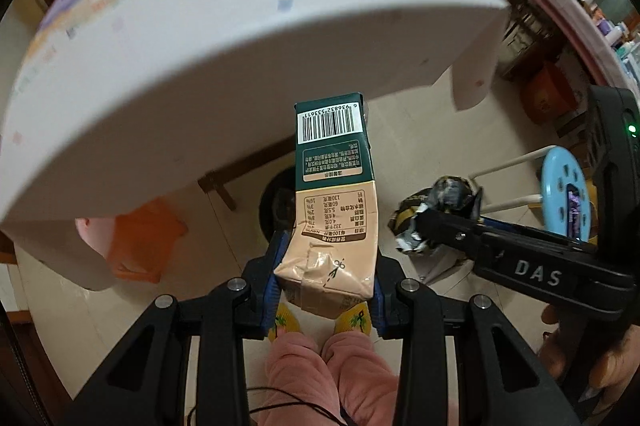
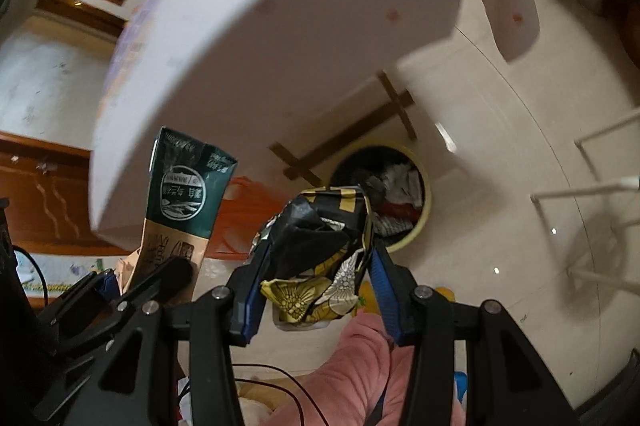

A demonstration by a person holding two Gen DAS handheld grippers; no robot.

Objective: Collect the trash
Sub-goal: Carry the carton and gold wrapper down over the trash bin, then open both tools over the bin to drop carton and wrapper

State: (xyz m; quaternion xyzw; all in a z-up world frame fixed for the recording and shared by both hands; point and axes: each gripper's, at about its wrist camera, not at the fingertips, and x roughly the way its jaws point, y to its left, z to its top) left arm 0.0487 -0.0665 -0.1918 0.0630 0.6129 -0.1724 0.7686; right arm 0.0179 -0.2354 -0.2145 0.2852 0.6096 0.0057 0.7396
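1. The left gripper (image 1: 326, 280) is clenching a dented green-and-tan paper drink carton (image 1: 334, 202), hanging above and short of the round yellow-rimmed trash bin (image 2: 425, 210) on the floor.
2. The right gripper (image 2: 316, 278) is gripping a crumpled black-and-gold foil wrapper (image 2: 320, 246), apparently nearer the bin.
3. Releasing now is risking a miss, since neither piece seems squarely over the bin's mouth.
4. The carton is also risking a knock against the white tablecloth (image 1: 240, 38) hanging just beyond the bin.

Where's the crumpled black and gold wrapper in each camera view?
Left wrist view: crumpled black and gold wrapper sits right of centre, clamped in the right claw.
Right wrist view: wrapper fills the centre, between the blue pads.
Shared landmark: the trash bin on the floor, behind the milk carton in the left view.
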